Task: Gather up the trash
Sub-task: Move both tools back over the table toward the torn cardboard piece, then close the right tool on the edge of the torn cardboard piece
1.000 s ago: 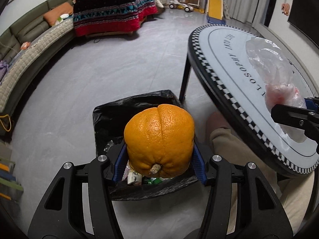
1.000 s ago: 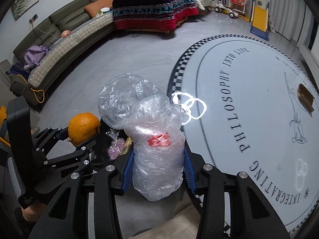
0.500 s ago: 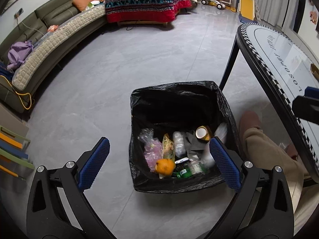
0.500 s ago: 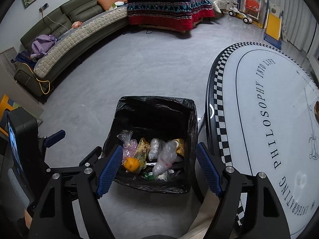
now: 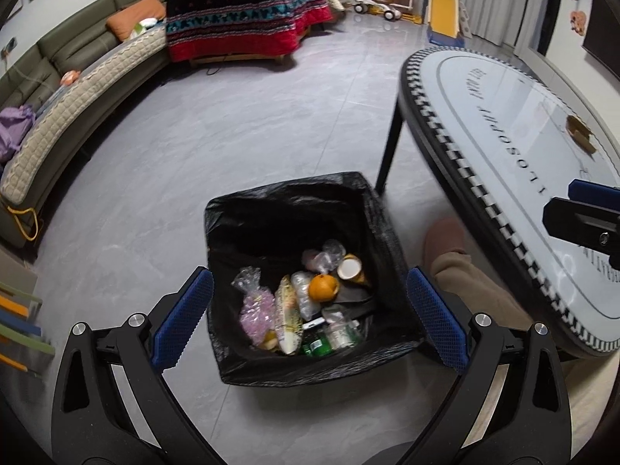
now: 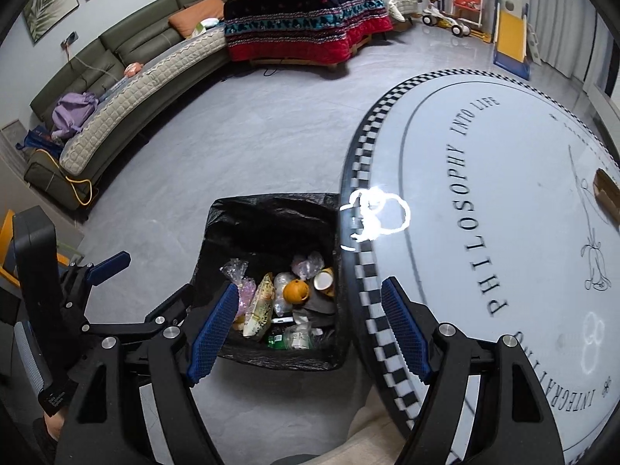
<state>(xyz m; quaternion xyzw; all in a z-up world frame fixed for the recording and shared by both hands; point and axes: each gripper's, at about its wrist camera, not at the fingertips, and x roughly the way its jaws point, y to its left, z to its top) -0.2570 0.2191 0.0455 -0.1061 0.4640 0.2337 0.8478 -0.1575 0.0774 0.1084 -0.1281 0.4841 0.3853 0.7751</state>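
A bin lined with a black bag point(image 5: 286, 201) point(image 6: 267, 209) stands on the floor beside the round table. Inside lie an orange point(image 5: 323, 287) point(image 6: 295, 290), a clear plastic bag point(image 5: 323, 257) point(image 6: 307, 263), a paper cup point(image 5: 350, 268), a snack wrapper point(image 5: 287, 319) and bottles. My left gripper point(image 5: 306, 319) is open and empty above the bin's near side; it also shows in the right wrist view point(image 6: 116, 294). My right gripper point(image 6: 308, 327) is open and empty above the bin and table edge. A brown scrap point(image 5: 579, 133) point(image 6: 606, 193) lies on the table.
The round white table point(image 5: 503, 124) point(image 6: 484, 232) with a checkered rim stands right of the bin. The person's leg and slipper point(image 5: 445, 240) are between bin and table. A curved sofa point(image 6: 128, 89) and a covered low table point(image 6: 306, 19) stand far across the grey floor.
One second ago the left gripper held the orange and the right held the clear plastic bag. Both opened, and the orange and bag now lie in the bin.
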